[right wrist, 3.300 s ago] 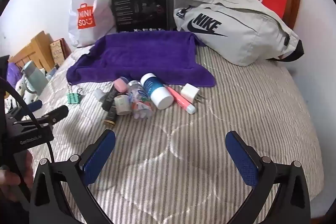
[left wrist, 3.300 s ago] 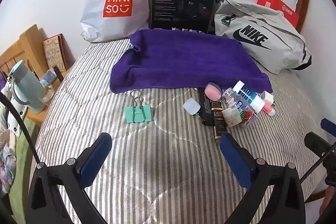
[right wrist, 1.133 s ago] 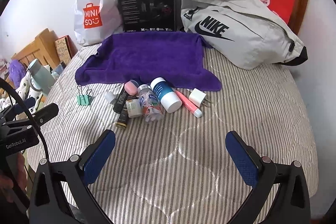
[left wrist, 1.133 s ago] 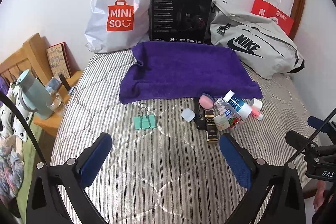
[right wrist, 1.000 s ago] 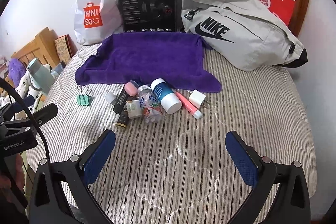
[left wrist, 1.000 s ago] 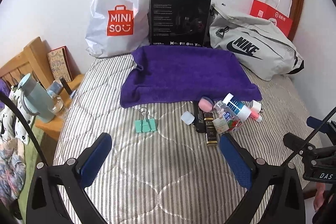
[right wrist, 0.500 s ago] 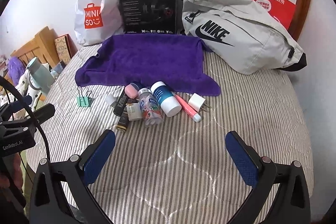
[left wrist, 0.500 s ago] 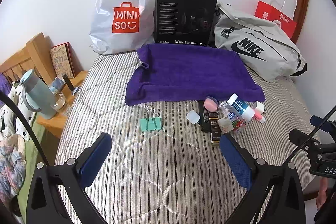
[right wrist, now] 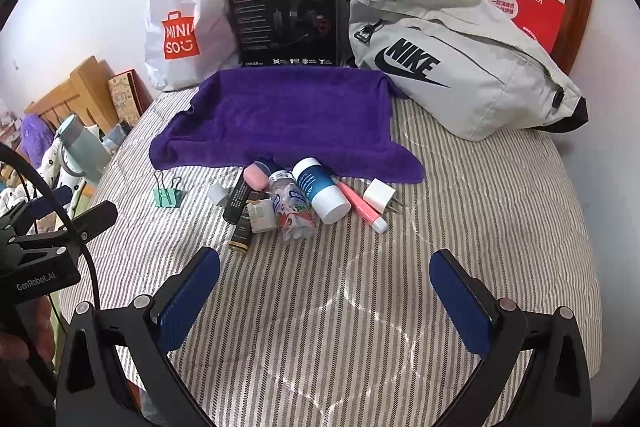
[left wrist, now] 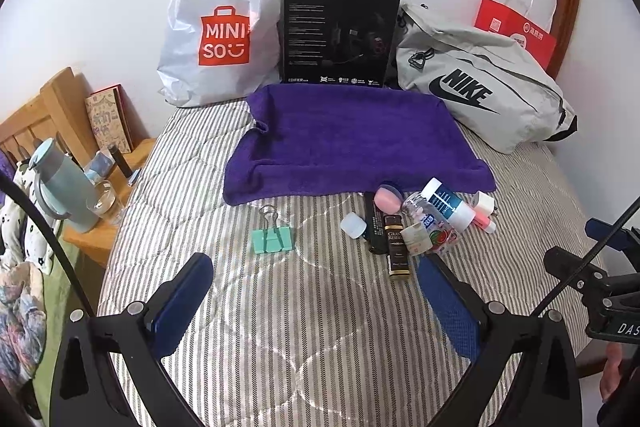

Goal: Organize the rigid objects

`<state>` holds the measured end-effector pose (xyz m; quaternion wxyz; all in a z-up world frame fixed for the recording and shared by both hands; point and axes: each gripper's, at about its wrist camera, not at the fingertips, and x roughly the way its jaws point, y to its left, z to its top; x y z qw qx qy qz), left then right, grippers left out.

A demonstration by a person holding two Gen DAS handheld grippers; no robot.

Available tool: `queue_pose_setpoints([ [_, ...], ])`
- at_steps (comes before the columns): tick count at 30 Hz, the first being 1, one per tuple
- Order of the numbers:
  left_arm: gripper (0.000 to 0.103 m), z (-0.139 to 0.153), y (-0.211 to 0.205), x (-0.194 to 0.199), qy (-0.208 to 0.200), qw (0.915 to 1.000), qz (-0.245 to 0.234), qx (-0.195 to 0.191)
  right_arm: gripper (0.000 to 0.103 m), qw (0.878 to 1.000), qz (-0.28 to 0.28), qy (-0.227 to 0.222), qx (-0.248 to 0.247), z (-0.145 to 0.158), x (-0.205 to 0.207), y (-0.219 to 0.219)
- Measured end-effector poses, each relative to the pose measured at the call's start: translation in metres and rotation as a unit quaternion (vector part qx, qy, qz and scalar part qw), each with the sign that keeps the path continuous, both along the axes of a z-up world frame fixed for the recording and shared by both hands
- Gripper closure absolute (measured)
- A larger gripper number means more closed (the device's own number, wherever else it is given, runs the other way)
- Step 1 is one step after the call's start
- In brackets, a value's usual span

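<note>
A pile of small rigid items lies on the striped bed in front of a purple towel: a mint binder clip, a blue-and-white bottle, a clear patterned bottle, a pink highlighter, a white charger plug, a pink-capped item and a dark tube. My left gripper is open and empty, short of the clip. My right gripper is open and empty, short of the pile.
A Miniso bag, a black box, a grey Nike bag and a red paper bag stand against the far wall. A nightstand with a teal jug sits left of the bed.
Both grippers stay open and empty. The left view has drifted so the objects sit slightly further right and lower; the right view has crept a little closer to the pile.
</note>
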<state>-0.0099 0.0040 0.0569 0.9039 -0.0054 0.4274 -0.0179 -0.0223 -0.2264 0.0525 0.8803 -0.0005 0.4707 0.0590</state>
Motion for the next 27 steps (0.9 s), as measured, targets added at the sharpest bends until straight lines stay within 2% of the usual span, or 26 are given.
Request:
queue_pose_setpoints([
  [13, 0.000, -0.010, -0.002, 0.010, 0.013, 0.9999, -0.006, -0.009, 0.000, 1.000, -0.005, 0.010, -0.004, -0.007, 0.004, -0.006],
  [18, 0.000, -0.018, -0.002, 0.017, 0.019, 0.9998, -0.005, -0.001, 0.000, 1.000, -0.005, 0.009, -0.008, -0.008, 0.007, -0.009],
  [22, 0.000, -0.029, 0.004, 0.024, 0.025, 0.9996, 0.002, 0.011, 0.000, 1.000, -0.001, 0.012, -0.003, -0.011, 0.011, -0.011],
  [27, 0.000, -0.050, 0.022, 0.037, 0.043, 0.9990, 0.015, 0.003, 0.000, 1.000, 0.001, 0.021, -0.009, -0.022, 0.019, -0.015],
])
